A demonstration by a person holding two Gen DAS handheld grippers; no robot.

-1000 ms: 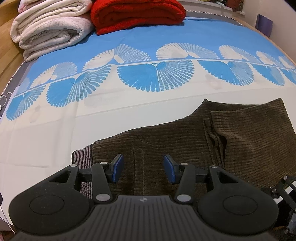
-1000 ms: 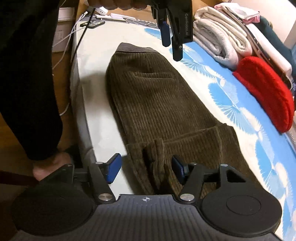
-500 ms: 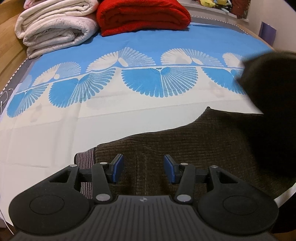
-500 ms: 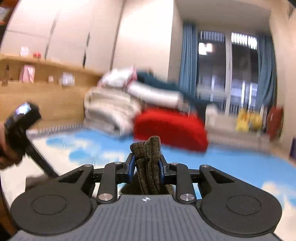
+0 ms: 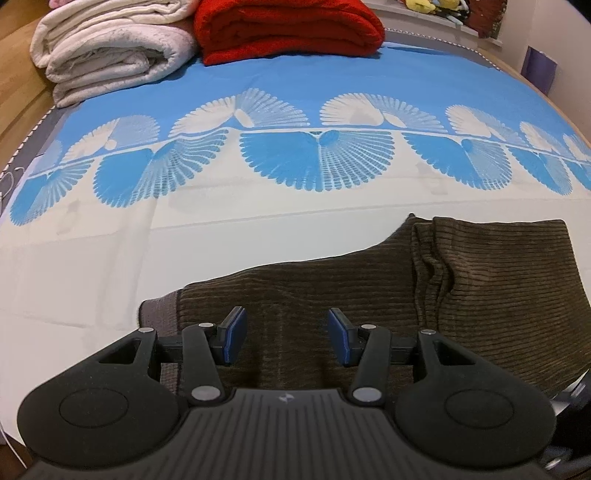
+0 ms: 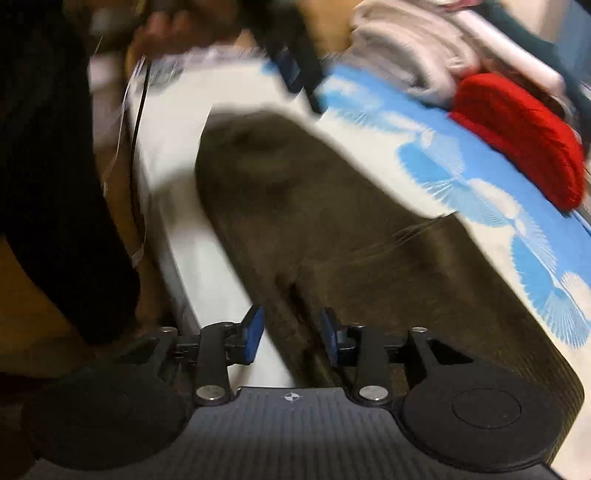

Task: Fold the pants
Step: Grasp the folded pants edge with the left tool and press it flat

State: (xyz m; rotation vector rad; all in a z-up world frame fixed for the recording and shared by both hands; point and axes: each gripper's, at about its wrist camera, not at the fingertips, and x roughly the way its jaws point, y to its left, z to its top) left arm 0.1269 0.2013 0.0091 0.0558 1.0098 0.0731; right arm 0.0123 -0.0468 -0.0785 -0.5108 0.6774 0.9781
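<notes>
On bed sheet (image 5: 221,258), brown corduroy pants (image 5: 369,295) lie flat at 5 o'clock in left-wrist view, folded-over layer on the right half, striped waistband edge (image 5: 159,314) at 7. Left gripper (image 5: 284,336) hangs over the waist end, jaws about half apart, nothing pinched. Right gripper (image 6: 291,332) view is motion-blurred: jaws have just been opening, pads apart, pants edge lies under the gap, not clamped. White blankets (image 5: 110,48) at 11, red blanket (image 5: 288,29) at 12. Person's dark sleeve (image 6: 55,184) at 9 in right view.
</notes>
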